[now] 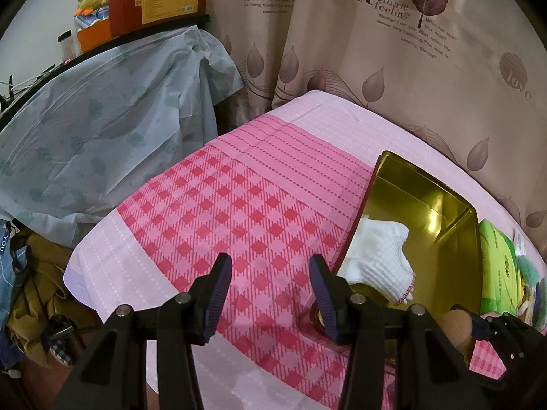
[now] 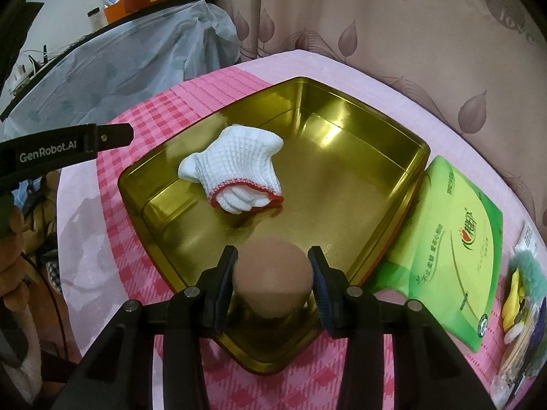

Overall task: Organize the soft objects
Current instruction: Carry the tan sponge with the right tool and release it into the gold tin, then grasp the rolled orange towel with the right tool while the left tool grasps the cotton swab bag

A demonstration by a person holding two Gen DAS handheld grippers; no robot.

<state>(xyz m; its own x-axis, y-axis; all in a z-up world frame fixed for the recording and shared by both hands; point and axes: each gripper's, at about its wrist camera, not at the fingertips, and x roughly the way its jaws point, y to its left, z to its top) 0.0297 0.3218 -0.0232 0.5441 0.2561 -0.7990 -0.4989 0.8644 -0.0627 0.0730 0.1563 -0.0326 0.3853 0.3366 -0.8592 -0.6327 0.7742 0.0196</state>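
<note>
Tan soft ball (image 2: 273,275) sits between the right gripper (image 2: 273,266) fingers, both pads touching its sides, so it's clenched on the ball. The ball hangs over the near corner of the gold tin (image 2: 415,157), inside the rim line. It looks just above the tin floor, but contact can't be told since the ball is blurred. The ball is round, so there's no long axis to align; the key relation is straight down from the gripper into the tin's near corner. The white knit glove (image 2: 236,174) with red cuff already lies in the tin, toward its left-far side, well apart from the ball, so the drop spot is free. The green tissue pack (image 2: 454,235) lies on the tablecloth (image 2: 85,239), touching or just beside the tin's right wall. A yellow-green fuzzy item (image 2: 523,280) sits near the table's right edge.

The left gripper (image 1: 270,283) hovers with fingers spread and nothing between them, over the cloth just left of the tin's near-left wall. The right hand is the nearer one. Likely next: release.
</note>
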